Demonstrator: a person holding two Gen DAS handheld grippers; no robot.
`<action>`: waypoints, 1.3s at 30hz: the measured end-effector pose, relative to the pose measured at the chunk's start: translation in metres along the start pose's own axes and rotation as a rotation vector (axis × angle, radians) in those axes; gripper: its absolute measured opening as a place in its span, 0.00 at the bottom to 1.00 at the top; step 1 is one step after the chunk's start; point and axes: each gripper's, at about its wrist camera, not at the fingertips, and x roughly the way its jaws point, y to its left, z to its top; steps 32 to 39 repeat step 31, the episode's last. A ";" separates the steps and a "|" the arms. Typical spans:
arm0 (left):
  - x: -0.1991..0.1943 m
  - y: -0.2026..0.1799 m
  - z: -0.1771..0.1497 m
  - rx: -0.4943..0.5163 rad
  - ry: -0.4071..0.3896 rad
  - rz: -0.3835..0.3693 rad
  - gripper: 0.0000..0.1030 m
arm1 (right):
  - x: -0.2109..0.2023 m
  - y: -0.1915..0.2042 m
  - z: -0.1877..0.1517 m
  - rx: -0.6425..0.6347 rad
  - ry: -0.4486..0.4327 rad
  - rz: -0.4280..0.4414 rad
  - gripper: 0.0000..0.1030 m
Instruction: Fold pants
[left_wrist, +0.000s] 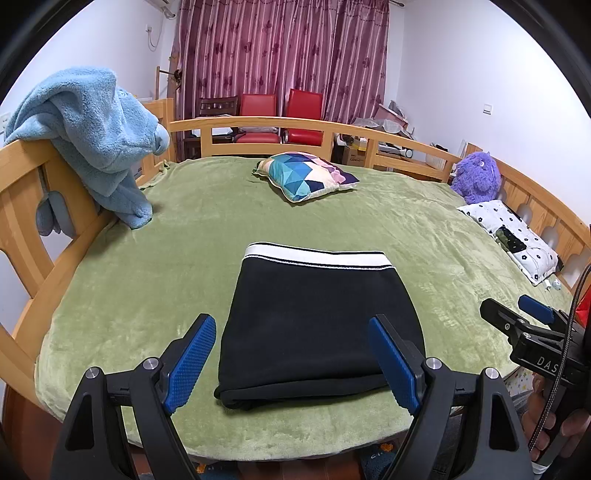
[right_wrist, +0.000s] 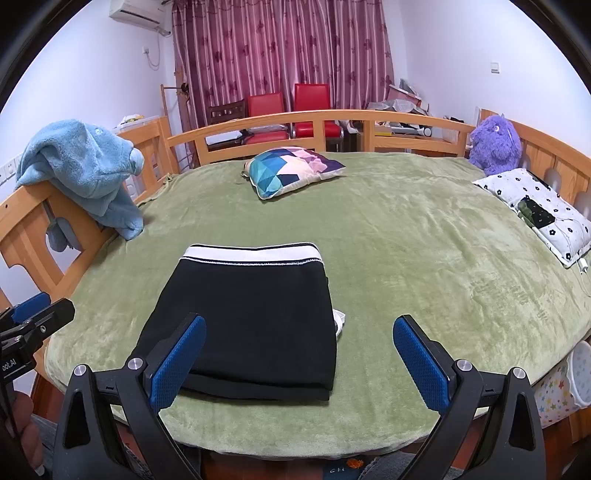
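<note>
Black pants (left_wrist: 314, 325) with a white waistband lie folded into a flat rectangle on the green bed cover, waistband at the far edge. They also show in the right wrist view (right_wrist: 255, 325). My left gripper (left_wrist: 295, 363) is open and empty, its blue pads spread either side of the pants' near edge, a little above it. My right gripper (right_wrist: 301, 363) is open and empty, over the pants' near right corner. The right gripper also shows at the left wrist view's right edge (left_wrist: 524, 321); the left gripper shows at the right wrist view's left edge (right_wrist: 37, 314).
The green cover (left_wrist: 184, 258) spans a bed with wooden rails (left_wrist: 258, 123). A blue fleece (left_wrist: 92, 133) hangs over the left rail. A patterned cushion (left_wrist: 306, 175) lies at the far middle. A purple plush (left_wrist: 476, 177) and a white flowered pillow (left_wrist: 513, 236) sit at the right.
</note>
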 end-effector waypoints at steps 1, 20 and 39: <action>0.000 -0.001 0.000 0.000 0.001 0.001 0.81 | 0.000 0.000 0.001 0.001 -0.001 0.000 0.97; 0.000 0.000 0.000 -0.002 0.000 -0.001 0.81 | 0.001 0.001 0.002 -0.003 0.002 0.000 0.97; 0.002 -0.001 0.001 -0.003 0.001 0.000 0.81 | 0.003 0.001 0.003 0.002 0.002 0.007 0.97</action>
